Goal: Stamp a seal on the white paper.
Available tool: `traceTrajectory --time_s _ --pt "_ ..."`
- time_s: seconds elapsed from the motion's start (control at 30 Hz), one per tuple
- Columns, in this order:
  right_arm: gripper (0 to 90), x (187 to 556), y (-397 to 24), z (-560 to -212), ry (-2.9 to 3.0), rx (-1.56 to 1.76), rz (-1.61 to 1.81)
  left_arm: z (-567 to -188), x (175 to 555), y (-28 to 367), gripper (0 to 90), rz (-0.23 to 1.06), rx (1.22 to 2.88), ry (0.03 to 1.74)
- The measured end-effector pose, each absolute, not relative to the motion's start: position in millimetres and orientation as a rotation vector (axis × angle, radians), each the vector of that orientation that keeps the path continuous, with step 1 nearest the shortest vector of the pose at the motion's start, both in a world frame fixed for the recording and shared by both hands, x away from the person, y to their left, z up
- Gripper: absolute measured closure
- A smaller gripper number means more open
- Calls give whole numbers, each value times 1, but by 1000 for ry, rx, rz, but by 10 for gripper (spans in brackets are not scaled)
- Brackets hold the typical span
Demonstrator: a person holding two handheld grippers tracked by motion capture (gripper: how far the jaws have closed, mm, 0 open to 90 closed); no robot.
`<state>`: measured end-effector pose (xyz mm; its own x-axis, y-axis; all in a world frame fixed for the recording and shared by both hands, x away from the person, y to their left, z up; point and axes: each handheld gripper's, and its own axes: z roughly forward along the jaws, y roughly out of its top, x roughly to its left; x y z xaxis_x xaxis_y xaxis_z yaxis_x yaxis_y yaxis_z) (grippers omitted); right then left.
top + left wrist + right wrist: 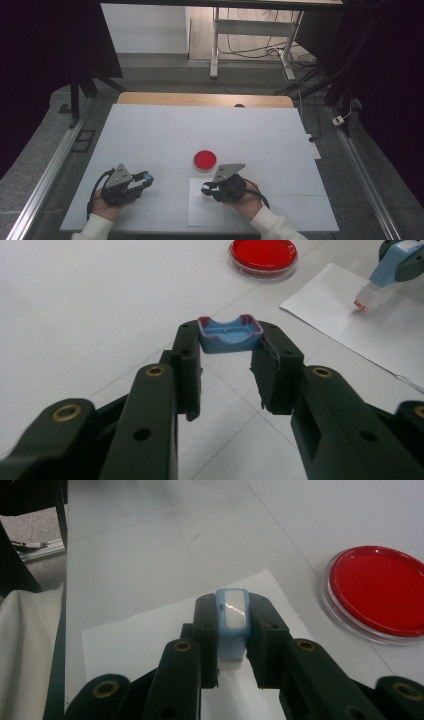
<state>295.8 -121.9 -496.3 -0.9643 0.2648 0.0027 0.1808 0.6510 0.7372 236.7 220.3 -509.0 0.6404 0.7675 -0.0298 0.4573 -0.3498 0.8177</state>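
A light-blue stamp (232, 625) is clamped between the jaws of the right gripper (206, 188), its white foot held down on a white sheet of paper (206, 212) at the near edge of the table (150, 130). Its blue cap (230, 333) is pinched at the jaw tips of the left gripper (148, 177), well to the left. A round red ink pad (205, 160) is seen just beyond the paper.
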Motion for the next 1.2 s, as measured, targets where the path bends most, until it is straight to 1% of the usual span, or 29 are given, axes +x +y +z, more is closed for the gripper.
traceTrajectory --time_s 1.2 --pt "754 295 -118 -503 2763 337 1161 -509 236 221 652 459 2004 957"
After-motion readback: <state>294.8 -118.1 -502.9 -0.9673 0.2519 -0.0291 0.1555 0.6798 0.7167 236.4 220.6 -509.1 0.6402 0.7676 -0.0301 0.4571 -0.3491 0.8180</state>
